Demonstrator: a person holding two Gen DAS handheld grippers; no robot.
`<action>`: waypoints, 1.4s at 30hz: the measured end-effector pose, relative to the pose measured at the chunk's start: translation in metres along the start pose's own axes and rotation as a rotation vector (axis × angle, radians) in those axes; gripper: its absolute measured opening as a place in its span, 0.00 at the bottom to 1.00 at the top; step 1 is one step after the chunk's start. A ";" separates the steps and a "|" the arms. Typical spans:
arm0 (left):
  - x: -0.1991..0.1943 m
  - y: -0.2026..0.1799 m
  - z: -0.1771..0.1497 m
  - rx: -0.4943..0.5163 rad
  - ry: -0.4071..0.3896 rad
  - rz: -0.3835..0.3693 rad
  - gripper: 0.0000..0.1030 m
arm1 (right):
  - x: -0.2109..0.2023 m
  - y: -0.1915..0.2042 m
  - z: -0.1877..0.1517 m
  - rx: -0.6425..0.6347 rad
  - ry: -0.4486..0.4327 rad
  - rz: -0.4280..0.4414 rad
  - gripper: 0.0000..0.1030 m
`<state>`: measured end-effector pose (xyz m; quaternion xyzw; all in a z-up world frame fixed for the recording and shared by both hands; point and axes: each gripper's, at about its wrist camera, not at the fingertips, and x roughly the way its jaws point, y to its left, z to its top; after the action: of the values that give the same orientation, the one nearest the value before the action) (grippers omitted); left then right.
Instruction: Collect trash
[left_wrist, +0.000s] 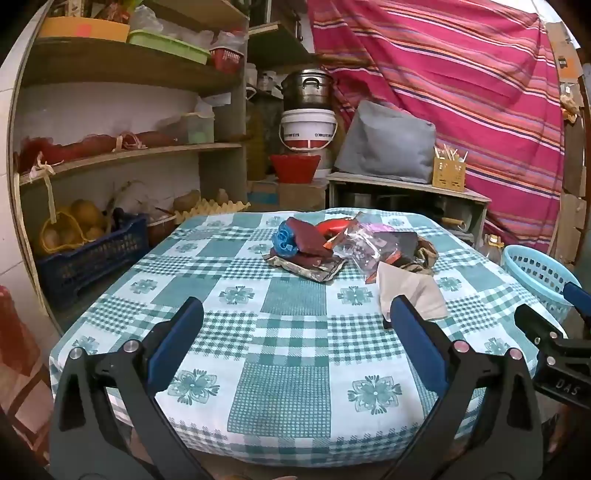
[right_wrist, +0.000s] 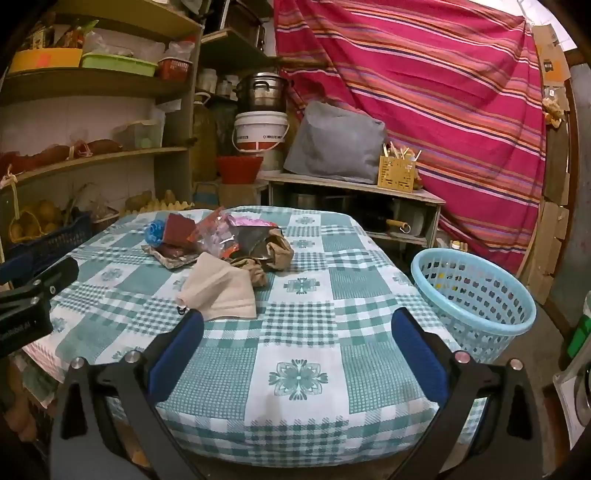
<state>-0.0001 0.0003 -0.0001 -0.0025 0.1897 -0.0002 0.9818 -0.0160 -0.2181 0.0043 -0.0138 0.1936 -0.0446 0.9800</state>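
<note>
1. The left gripper (left_wrist: 295, 321) is hovering over the near part of the desk (left_wrist: 288, 417), its blue-padded jaws standing wide apart with nothing between them.
2. The right gripper (right_wrist: 295, 326) is likewise standing released, jaws spread wide and empty, over the near edge of the same checked teal-and-white tablecloth (right_wrist: 306, 321).
3. A pale beige cloth or paper piece (right_wrist: 221, 291) is lying just ahead of the right gripper's left finger (right_wrist: 177, 347); in the left wrist view it (left_wrist: 410, 291) is sitting just beyond the left gripper's right finger (left_wrist: 417, 332).
4. The trash pile (left_wrist: 347, 247) is sitting farther ahead of both grippers, toward the far side of the desk: a crumpled blue plastic piece (left_wrist: 284, 238), dark red wrappers (left_wrist: 306, 243), a clear plastic packet (left_wrist: 358, 247) and a crumpled brown bag (right_wrist: 277, 251).
5. A light blue perforated basket (right_wrist: 476, 299) is standing on the floor to the right of the right gripper, beside the desk and apart from the pile.
6. Shelves (left_wrist: 122, 151) with containers are standing to the left beyond the desk, and a pink striped cloth (right_wrist: 424, 96) is hanging behind.
</note>
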 end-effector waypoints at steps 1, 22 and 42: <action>0.000 0.000 0.000 0.000 0.002 -0.002 0.95 | 0.000 0.000 0.000 0.001 0.003 0.001 0.96; -0.001 0.006 0.008 0.001 -0.003 0.005 0.95 | 0.001 0.002 -0.001 -0.007 0.001 0.003 0.96; -0.001 0.002 0.006 0.007 -0.004 0.005 0.95 | 0.001 0.004 -0.001 -0.014 -0.001 -0.002 0.96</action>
<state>0.0013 0.0021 0.0055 0.0016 0.1877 0.0018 0.9822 -0.0148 -0.2145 0.0027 -0.0210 0.1936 -0.0439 0.9799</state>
